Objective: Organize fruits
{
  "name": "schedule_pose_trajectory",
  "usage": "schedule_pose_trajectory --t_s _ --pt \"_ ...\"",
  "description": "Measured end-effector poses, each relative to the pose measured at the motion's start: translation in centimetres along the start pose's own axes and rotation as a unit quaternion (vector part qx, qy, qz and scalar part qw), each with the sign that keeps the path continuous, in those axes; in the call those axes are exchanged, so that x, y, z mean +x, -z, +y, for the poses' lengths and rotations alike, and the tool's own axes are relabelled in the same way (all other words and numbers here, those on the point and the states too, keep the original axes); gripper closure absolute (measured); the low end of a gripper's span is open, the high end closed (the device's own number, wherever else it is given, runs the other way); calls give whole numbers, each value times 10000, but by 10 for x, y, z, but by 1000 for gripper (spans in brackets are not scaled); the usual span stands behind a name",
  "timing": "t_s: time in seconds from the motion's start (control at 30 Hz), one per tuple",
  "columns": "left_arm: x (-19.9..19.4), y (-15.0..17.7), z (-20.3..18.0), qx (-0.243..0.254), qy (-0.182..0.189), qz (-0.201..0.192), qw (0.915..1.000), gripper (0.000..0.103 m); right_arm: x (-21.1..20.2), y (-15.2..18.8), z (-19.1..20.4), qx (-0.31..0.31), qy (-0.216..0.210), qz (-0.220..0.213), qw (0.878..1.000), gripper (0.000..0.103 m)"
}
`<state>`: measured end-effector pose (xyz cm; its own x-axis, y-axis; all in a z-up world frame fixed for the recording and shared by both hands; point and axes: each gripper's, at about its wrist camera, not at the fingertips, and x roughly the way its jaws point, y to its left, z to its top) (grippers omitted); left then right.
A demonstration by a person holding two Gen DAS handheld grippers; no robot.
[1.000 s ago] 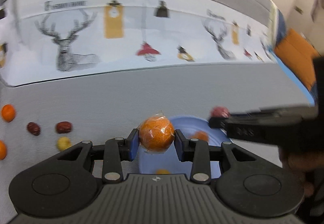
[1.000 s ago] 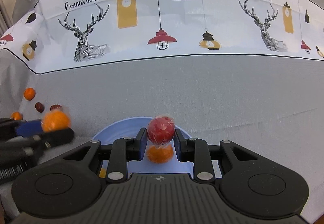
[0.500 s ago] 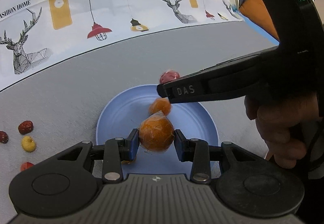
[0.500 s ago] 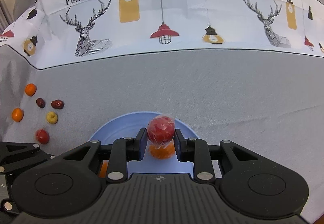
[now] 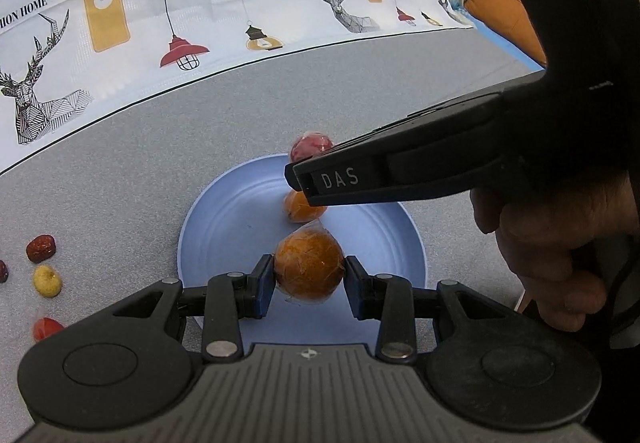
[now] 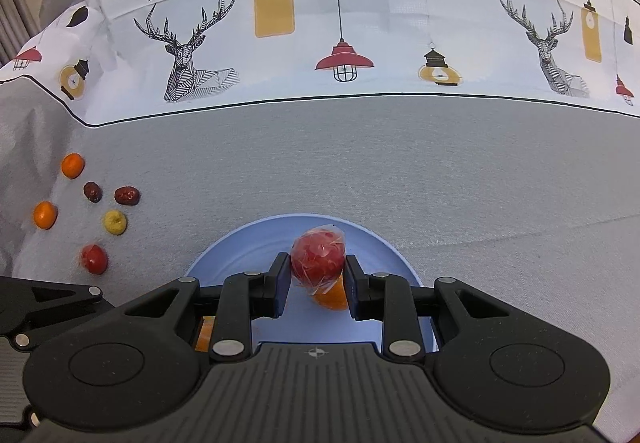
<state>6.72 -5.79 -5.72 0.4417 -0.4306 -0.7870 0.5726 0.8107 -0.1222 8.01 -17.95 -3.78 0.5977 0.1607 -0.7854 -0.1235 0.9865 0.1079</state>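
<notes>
The blue plate [image 5: 208, 219] lies bare across its left half in the left wrist view. An orange fruit [image 5: 302, 209] sits on its far middle, and the right gripper [image 6: 316, 281] reaches in from the right of the frame above it. Small fruits [image 6: 116, 222] crowd the grey cloth [image 6: 400, 171] at centre left of the right wrist view; the cloth beyond and right of the plate is free.

Left gripper [image 5: 309, 275] clamped, right gripper [image 6: 317, 270] clamped, both angled downward
</notes>
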Motion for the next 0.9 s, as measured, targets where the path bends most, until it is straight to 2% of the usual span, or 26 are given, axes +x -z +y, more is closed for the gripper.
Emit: schedule_pose_trajectory --t_s 0.47,0.6,0.73,0.9 --pt "3 -1 -1 4 6 17 10000 60 1 1 3 -24 -55 36 10000 73" --pt "-1 -3 6 -176 10 -94 9998 51 1 1 4 -55 4 47 10000 62" --pt "-2 -6 12 -372 0 -137 9992 51 0 0 2 1 35 19 10000 62" --pt "-3 -6 10 -297 -32 -121 9995 51 0 0 1 -16 59 5 10000 61"
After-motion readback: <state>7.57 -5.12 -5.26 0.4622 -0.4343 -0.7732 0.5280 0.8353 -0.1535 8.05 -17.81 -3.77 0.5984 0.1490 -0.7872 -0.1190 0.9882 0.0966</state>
